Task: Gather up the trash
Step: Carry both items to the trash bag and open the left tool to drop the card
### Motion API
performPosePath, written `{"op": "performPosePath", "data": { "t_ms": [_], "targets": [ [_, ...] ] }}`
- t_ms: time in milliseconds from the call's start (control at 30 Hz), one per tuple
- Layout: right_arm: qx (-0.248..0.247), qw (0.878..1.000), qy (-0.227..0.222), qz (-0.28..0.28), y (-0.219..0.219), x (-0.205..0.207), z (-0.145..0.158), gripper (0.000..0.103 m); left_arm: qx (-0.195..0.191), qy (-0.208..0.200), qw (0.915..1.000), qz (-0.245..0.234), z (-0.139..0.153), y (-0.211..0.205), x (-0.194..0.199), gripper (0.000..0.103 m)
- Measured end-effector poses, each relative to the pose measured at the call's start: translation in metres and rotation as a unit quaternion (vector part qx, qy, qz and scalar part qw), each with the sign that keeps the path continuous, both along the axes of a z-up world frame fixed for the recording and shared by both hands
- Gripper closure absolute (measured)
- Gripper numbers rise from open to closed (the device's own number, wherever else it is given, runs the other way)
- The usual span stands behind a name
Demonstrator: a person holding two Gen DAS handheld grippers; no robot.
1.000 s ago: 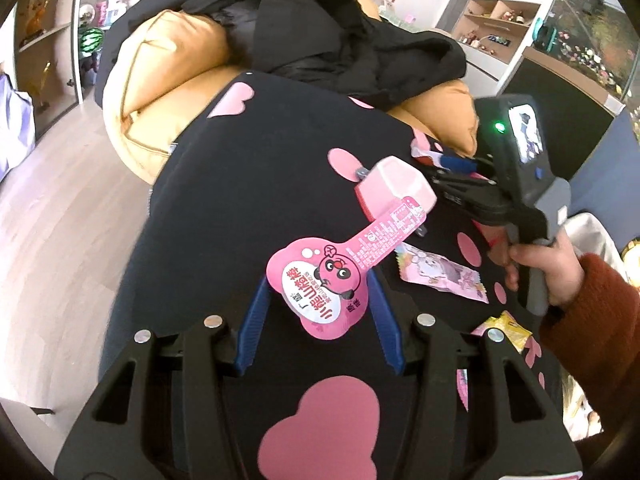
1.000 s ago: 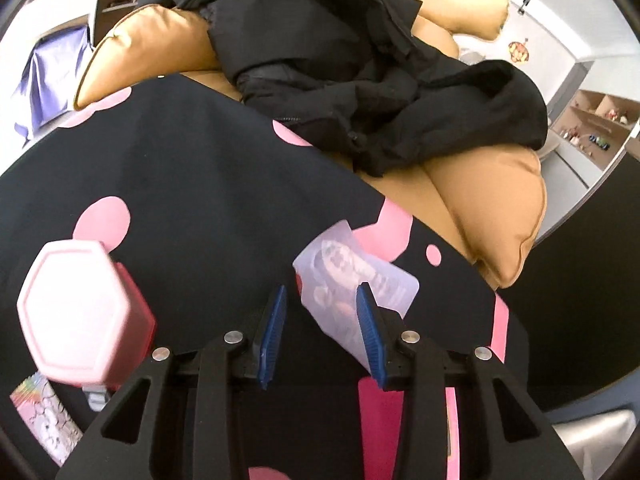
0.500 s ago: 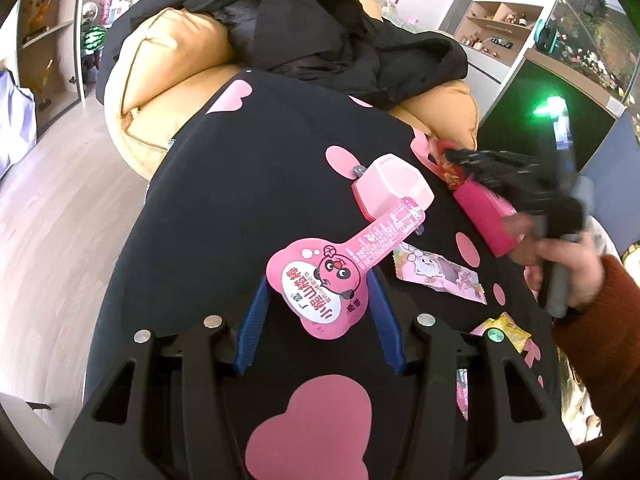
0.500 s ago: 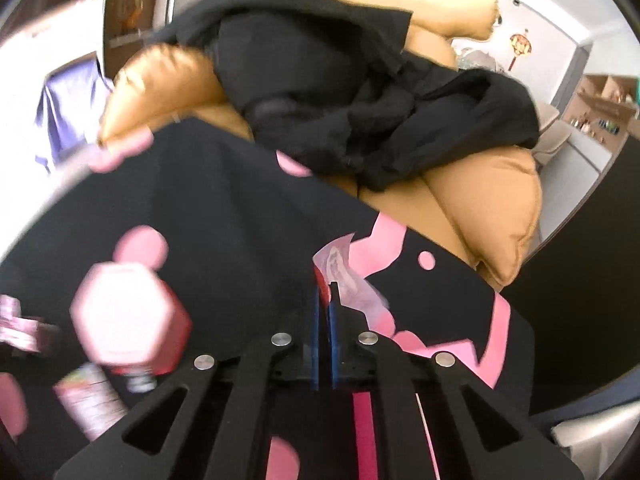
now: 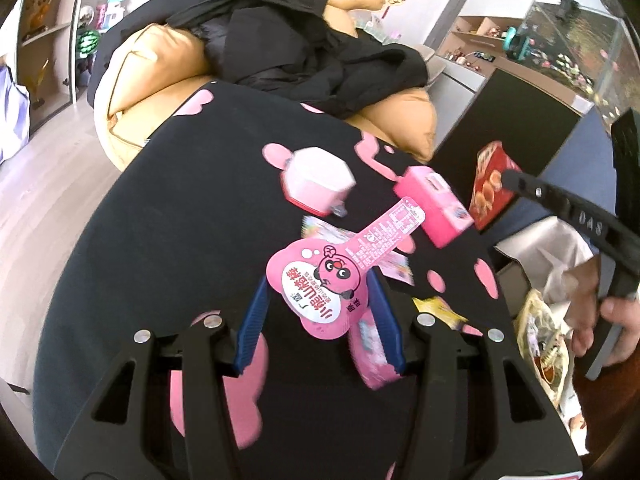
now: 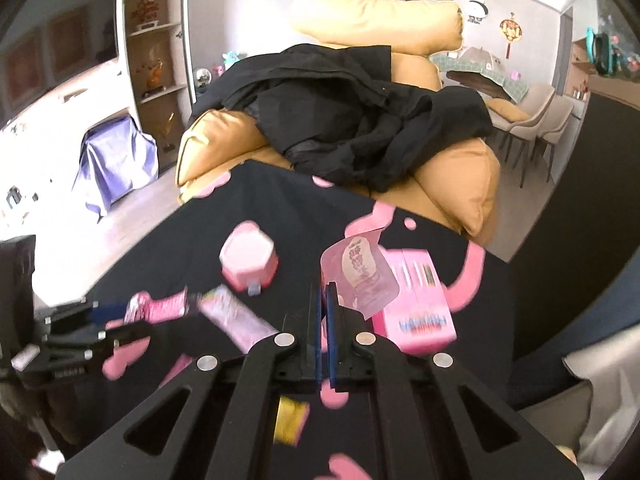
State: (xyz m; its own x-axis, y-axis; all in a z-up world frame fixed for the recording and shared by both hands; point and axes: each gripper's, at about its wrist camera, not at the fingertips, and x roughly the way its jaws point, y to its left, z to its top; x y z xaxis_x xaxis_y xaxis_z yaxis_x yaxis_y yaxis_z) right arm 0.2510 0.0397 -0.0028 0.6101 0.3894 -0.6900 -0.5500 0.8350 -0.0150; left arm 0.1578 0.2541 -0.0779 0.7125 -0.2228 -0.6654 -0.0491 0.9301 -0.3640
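The right hand-held gripper, wide apart a second ago, has clenched on the translucent plastic wrapper and lifted it off the black, pink-patterned tabletop; the left hand-held gripper grasps a pink character-printed packet.

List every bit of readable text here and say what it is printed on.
"DAS": on the arm of the right hand-held gripper.
"小熊山楂", last character uncertain: large print on the pink snack wrapper in the left hand-held gripper.
Too small or blurred to read: that wrapper's fine print, the clear wrapper, the pink box.
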Motion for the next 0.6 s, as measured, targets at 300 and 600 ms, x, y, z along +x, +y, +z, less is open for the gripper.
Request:
{"op": "performPosePath", "data": {
  "t_ms": [300, 600],
  "targets": [
    [0.012, 1.000, -0.013, 0.002, -0.056, -0.063, 0.000, 0.098, 0.030, -0.003, 0.9991, -0.031, 0.014, -0.061, -0.029, 0.056],
    [0.001, 0.998, -0.048, -0.032, -0.139, -0.098, 0.015, 0.098, 0.047, -0.033, 0.9951, -0.081, 0.053, -0.128, -0.037, 0.056]
  ]
}}
